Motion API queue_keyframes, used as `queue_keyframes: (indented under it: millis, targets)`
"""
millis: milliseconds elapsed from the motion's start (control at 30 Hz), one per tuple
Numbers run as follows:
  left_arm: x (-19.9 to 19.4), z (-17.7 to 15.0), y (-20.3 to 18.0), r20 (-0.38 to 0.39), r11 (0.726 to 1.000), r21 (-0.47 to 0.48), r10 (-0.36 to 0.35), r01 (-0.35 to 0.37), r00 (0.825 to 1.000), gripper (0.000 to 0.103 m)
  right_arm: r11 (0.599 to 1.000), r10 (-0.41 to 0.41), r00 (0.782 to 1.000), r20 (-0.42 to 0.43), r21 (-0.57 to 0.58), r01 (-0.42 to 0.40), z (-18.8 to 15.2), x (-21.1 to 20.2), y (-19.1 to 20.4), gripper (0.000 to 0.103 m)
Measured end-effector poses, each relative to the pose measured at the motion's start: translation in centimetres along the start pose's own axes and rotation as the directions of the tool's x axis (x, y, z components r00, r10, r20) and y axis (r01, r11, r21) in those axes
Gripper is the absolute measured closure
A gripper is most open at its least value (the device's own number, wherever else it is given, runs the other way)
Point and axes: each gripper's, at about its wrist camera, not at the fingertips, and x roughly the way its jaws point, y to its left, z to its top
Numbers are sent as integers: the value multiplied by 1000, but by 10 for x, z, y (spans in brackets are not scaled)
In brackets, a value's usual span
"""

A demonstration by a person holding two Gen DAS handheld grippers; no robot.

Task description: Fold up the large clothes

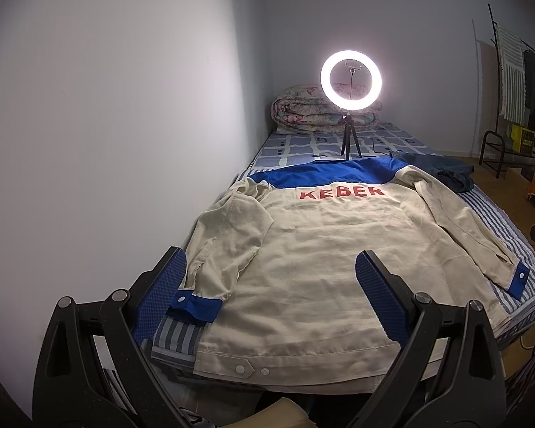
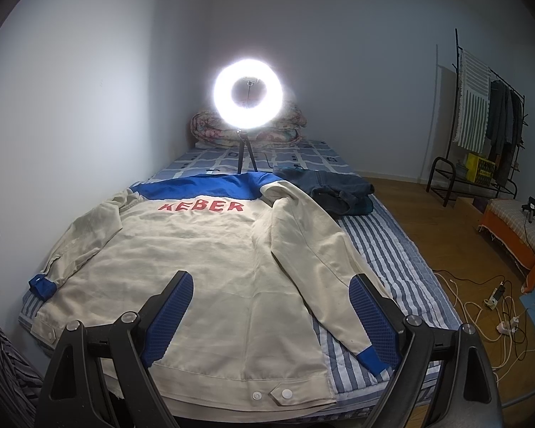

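The jacket is spread back-up on the bed, its hem nearest both grippers and its collar farthest, so the long axis runs straight away from them. Below and ahead of the left gripper, whose jaws are held wide apart and empty, the left sleeve is seen lying along the jacket's side, its blue cuff just beside the left finger. The right gripper is likewise held apart over the hem with nothing between its pads; the right sleeve runs diagonally outward, ending in a blue cuff close by its right finger. Each sleeve is judged nearest to the hand on its own side, so a fold inward would likely be started there.
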Motion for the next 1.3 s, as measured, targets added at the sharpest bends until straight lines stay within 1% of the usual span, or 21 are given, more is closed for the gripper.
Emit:
queue_keyframes:
  millis: [467, 1300]
  targets:
    - [-5, 6, 0, 4, 1000, -1, 1, -1, 1000, 5, 1000, -1, 1000, 2, 1, 1, 0, -1, 0, 12]
    - [-5, 2, 1, 8, 1000, 1, 0, 0, 1000, 5, 1000, 8, 1000, 7, -3, -8, 3, -2, 0, 12]
